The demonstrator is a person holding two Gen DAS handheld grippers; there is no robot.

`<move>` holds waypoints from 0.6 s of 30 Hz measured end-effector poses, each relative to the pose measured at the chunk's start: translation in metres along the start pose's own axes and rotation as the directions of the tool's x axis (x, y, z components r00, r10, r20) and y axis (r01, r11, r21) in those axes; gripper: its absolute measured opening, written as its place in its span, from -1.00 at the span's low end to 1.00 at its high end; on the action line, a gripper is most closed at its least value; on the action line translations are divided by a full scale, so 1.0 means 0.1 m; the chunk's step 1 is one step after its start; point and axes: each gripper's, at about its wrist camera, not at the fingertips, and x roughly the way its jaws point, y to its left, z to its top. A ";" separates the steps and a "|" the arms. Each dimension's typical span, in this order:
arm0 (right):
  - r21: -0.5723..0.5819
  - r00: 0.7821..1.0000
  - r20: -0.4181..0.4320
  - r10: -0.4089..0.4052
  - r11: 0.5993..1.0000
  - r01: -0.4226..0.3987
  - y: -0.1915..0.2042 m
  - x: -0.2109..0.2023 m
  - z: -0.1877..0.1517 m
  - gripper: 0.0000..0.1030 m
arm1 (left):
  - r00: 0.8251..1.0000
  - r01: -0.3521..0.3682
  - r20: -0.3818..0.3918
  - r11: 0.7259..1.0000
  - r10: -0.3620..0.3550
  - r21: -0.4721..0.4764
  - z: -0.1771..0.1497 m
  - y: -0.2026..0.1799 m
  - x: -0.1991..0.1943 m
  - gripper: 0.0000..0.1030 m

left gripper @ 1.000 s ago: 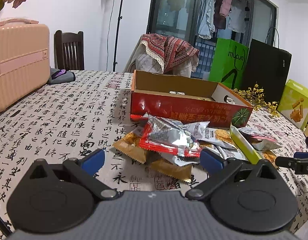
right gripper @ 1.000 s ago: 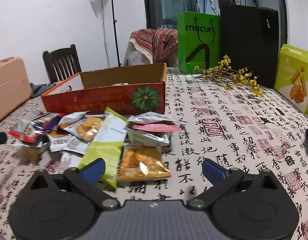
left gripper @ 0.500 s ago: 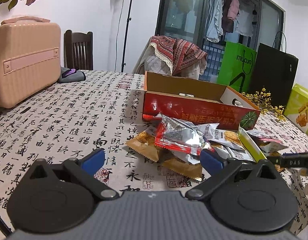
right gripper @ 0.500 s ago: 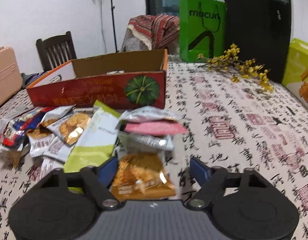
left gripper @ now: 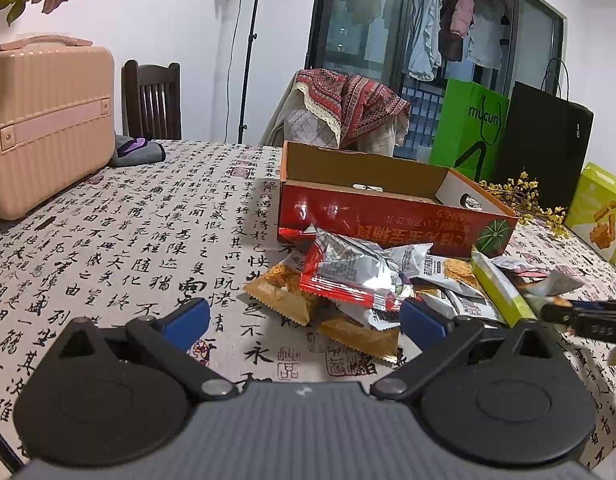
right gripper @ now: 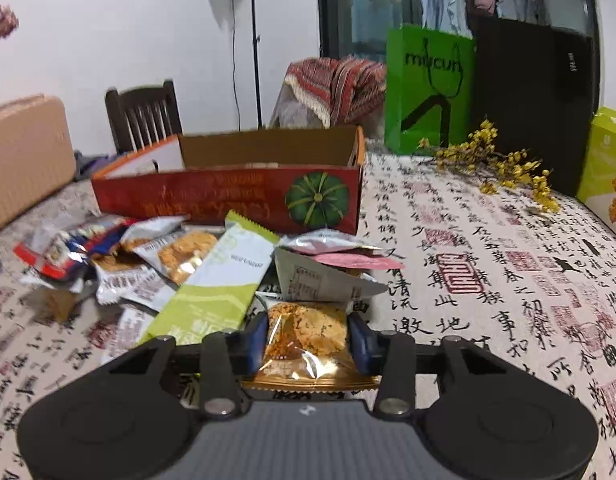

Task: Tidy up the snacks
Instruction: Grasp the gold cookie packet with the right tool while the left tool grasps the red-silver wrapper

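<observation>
right gripper (right gripper: 307, 338) fingers, just closing, pinch the orange snack packet (right gripper: 306, 340) before the red box (right gripper: 228, 196); lift level, avoiding neighbours. left gripper (left gripper: 304, 318) fingers open.

snack packets (right gripper: 304, 340): glossy crinkled foil and plastic, catching the light
box (left gripper: 387, 216): cardboard, shiny red print outside, matt brown inside
tablecloth (left gripper: 148, 240): matt woven cloth
suitcase (left gripper: 44, 120): ribbed hard plastic, showing a soft sheen

Pink suitcase (left gripper: 44, 124), green bag (right gripper: 427, 88)
</observation>
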 end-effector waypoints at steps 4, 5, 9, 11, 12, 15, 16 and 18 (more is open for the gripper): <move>0.015 0.998 0.060 0.020 1.000 -0.021 -0.01 -0.20 0.07 -0.21 | 1.000 0.003 -0.005 1.000 -0.003 0.013 0.04 -0.05 0.03 1.00; 0.018 0.997 0.071 0.036 0.999 -0.037 -0.01 -0.24 0.10 -0.21 | 1.000 0.004 -0.005 1.000 -0.004 0.015 0.05 -0.07 0.03 1.00; 0.025 0.992 0.111 0.064 0.997 -0.068 0.01 -0.34 0.19 -0.21 | 1.000 0.004 -0.011 1.000 -0.004 0.028 0.10 -0.16 0.08 1.00; 0.028 0.990 0.121 0.068 0.997 -0.072 0.03 -0.35 0.23 -0.21 | 1.000 -0.004 -0.020 0.999 0.004 0.036 0.15 -0.21 0.12 1.00; 0.030 0.990 0.125 0.065 0.997 -0.070 0.03 -0.34 0.24 -0.21 | 1.000 -0.006 -0.021 0.999 0.007 0.044 0.18 -0.24 0.15 1.00; 0.041 0.986 0.151 0.075 0.996 -0.082 0.04 -0.35 0.33 -0.21 | 1.000 -0.013 -0.015 0.997 0.015 0.075 0.29 -0.36 0.23 1.00; 0.038 0.984 0.160 0.073 0.996 -0.080 0.05 -0.35 0.36 -0.21 | 1.000 -0.023 -0.016 0.996 0.024 0.091 0.34 -0.41 0.28 1.00; 0.037 0.983 0.174 0.064 0.997 -0.072 0.07 -0.33 0.41 -0.21 | 0.998 -0.048 -0.028 0.992 0.052 0.118 0.40 -0.51 0.38 1.00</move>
